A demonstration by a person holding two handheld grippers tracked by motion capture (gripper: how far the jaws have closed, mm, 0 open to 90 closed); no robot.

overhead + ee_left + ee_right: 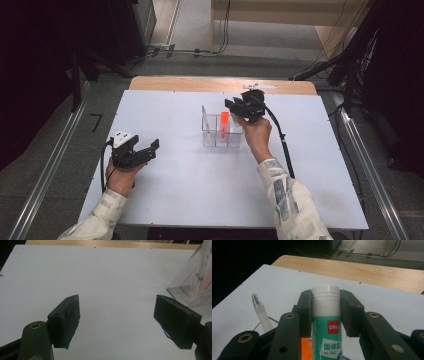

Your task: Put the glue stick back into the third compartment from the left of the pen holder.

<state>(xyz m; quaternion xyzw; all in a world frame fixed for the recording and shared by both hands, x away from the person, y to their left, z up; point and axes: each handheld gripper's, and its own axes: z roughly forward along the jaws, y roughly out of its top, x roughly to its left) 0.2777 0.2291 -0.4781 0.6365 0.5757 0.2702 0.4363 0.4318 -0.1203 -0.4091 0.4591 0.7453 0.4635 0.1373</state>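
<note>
A white-topped worktop [200, 200] with a bare wooden far edge stands on grey floor among dark stands. Near its left edge the left gripper [150, 150] gapes wide. Mid-worktop, over the clear plastic organiser [210, 137], the right gripper [325, 305] clamps a green-and-white glue stick [327, 325].

High view: fixed cam above the near edge, looking fwd and down; whole white table [175, 200] in frame, floor beyond at top, forearms entering at the bottom.

Left gripper view: rides low, close to the tabletop, looks along its own jaws across the white surface; clear organizer [192, 290] at right edge of frame, wood strip along the top.

Right gripper view: v. close, looks along its jaws at the glue stick [326, 315] mid-frame; wood strip upper right.

Shared: organizer [222, 131] sits center in high view; white table and wood edge appear in all three.
</note>
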